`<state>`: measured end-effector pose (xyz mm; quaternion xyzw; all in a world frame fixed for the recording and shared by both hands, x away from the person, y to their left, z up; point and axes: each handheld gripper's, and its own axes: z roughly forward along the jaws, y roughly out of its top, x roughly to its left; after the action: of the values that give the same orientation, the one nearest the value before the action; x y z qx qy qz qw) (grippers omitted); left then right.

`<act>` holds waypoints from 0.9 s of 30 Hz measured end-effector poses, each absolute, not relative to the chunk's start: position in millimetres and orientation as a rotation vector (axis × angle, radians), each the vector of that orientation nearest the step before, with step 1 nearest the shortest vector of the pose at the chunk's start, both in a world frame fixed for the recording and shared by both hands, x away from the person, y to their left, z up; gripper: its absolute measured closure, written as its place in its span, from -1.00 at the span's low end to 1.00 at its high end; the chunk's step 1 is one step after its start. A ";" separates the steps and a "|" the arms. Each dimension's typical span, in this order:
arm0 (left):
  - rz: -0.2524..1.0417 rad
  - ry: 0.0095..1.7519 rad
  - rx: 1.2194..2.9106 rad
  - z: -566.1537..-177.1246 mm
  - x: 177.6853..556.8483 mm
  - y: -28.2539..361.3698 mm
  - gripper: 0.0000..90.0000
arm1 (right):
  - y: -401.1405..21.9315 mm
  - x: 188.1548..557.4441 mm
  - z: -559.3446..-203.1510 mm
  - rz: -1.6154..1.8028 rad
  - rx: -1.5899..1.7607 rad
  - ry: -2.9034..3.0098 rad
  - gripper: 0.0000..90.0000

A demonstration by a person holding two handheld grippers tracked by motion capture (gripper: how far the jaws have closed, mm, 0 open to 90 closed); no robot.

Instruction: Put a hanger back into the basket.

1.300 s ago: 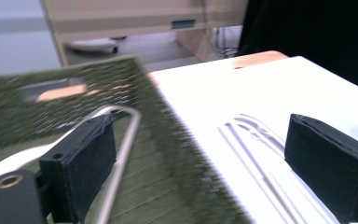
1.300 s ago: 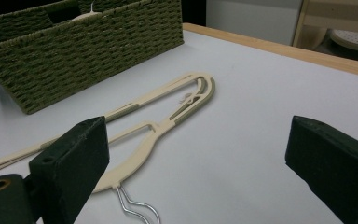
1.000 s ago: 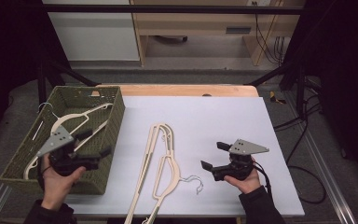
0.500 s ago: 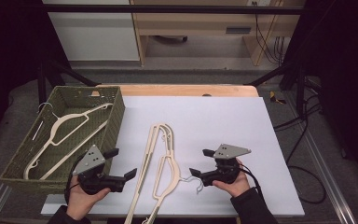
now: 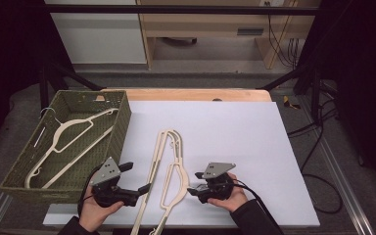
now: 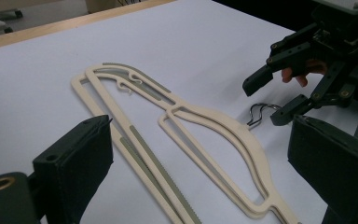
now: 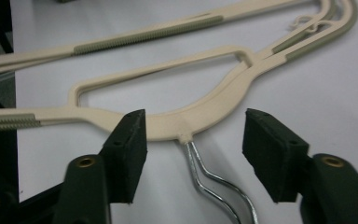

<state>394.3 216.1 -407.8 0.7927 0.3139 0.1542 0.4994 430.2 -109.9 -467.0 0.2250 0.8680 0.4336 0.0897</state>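
Both grippers [image 5: 144,187] [image 5: 192,191] lower now, fingers apart, over white table [image 5: 235,132], dark room.

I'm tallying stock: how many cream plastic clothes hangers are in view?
2: one cream plastic clothes hanger inside the green woven basket, another on the white table; others may overlap.

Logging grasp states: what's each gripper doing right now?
Left gripper: open, empty, beside the hangers.
Right gripper: open, fingers just been closing, straddling the metal hook, not pressing it.

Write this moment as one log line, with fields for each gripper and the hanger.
left gripper: open, beside hanger | right gripper: jaws closing, astride metal hook, no contact | hanger: flat on table
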 end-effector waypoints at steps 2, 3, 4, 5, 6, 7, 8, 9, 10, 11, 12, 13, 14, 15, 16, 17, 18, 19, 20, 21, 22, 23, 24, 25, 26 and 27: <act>0.368 0.757 1.926 -409.3 394.2 214.4 -0.85 | -108.3 431.7 -471.1 1.260 0.651 2.623 0.17; 0.369 0.754 1.931 -410.1 394.1 213.3 -0.85 | -107.9 432.5 -472.8 1.255 0.656 2.631 0.23; 0.367 0.753 1.935 -410.9 393.9 212.2 -0.85 | -108.0 433.4 -474.3 1.251 0.657 2.641 0.30; 0.363 0.752 1.940 -411.6 394.0 211.0 -0.85 | -108.4 433.5 -475.3 1.236 0.665 2.655 0.38; 0.363 0.750 1.945 -412.4 394.0 210.1 -0.85 | -108.1 434.3 -477.1 1.237 0.654 2.661 0.43; 0.362 0.748 1.947 -413.2 394.1 209.3 -0.85 | -107.6 434.4 -478.4 1.226 0.650 2.669 0.48; 0.359 0.748 1.952 -413.8 394.2 208.8 -0.84 | -107.3 434.3 -479.2 1.203 0.652 2.676 0.52; 0.360 0.749 1.954 -414.2 394.2 208.5 -0.84 | -106.9 434.4 -480.4 1.192 0.649 2.676 0.56; 0.358 0.749 1.954 -414.5 394.2 208.3 -0.84 | -106.8 434.8 -481.1 1.191 0.645 2.674 0.61; 0.356 0.750 1.955 -414.7 394.3 208.1 -0.84 | -107.3 435.6 -480.7 1.188 0.639 2.680 0.65; 0.358 0.751 1.954 -414.9 394.4 208.0 -0.84 | -107.8 435.6 -480.4 1.184 0.643 2.678 0.68; 0.355 0.751 1.955 -415.0 394.5 207.9 -0.84 | -108.4 435.8 -480.1 1.177 0.642 2.673 0.73; 0.355 0.751 1.955 -415.1 394.6 207.7 -0.84 | -109.1 436.6 -480.2 1.176 0.633 2.677 0.75; 0.357 0.751 1.955 -415.3 394.5 207.3 -0.84 | -109.1 436.8 -480.2 1.173 0.632 2.677 0.77; 0.356 0.750 1.957 -415.6 394.6 206.8 -0.84 | -108.8 436.8 -480.0 1.165 0.634 2.674 0.79; 0.354 0.750 1.959 -415.8 394.7 206.3 -0.84 | -108.6 437.7 -480.7 1.177 0.630 2.675 0.79; 0.352 0.749 1.962 -416.3 394.7 205.5 -0.84 | -108.3 438.5 -481.6 1.186 0.630 2.677 0.79; 0.352 0.748 1.965 -417.0 394.8 204.5 -0.84 | -107.7 438.6 -482.5 1.180 0.622 2.681 0.79; 0.352 0.747 1.968 -417.4 394.8 203.9 -0.83 | -107.5 439.0 -482.7 1.182 0.598 2.680 0.81; 0.350 0.747 1.972 -417.9 394.9 203.3 -0.83 | -108.0 439.4 -482.5 1.178 0.582 2.684 0.85; 0.349 0.746 1.975 -418.5 395.1 203.0 -0.83 | -108.0 439.1 -482.7 1.173 0.578 2.674 0.92; 0.347 0.747 1.976 -419.0 395.4 202.6 -0.83 | -107.8 439.8 -483.0 1.182 0.577 2.668 0.94; 0.346 0.749 1.977 -419.5 395.6 202.4 -0.83 | -108.0 440.7 -482.8 1.186 0.568 2.679 0.95; 0.345 0.750 1.978 -419.9 395.9 202.3 -0.83 | -108.4 441.5 -482.7 1.185 0.556 2.683 0.95; 0.342 0.752 1.981 -420.2 396.2 202.1 -0.83 | -108.9 442.1 -482.5 1.189 0.555 2.690 0.96; 0.339 0.754 1.983 -420.6 396.5 201.8 -0.83 | -109.6 443.4 -482.4 1.195 0.547 2.698 0.96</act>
<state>396.5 201.8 -420.6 0.8117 0.3084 0.1389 0.4763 443.4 -109.6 -482.4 0.1818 0.8968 0.3972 0.0702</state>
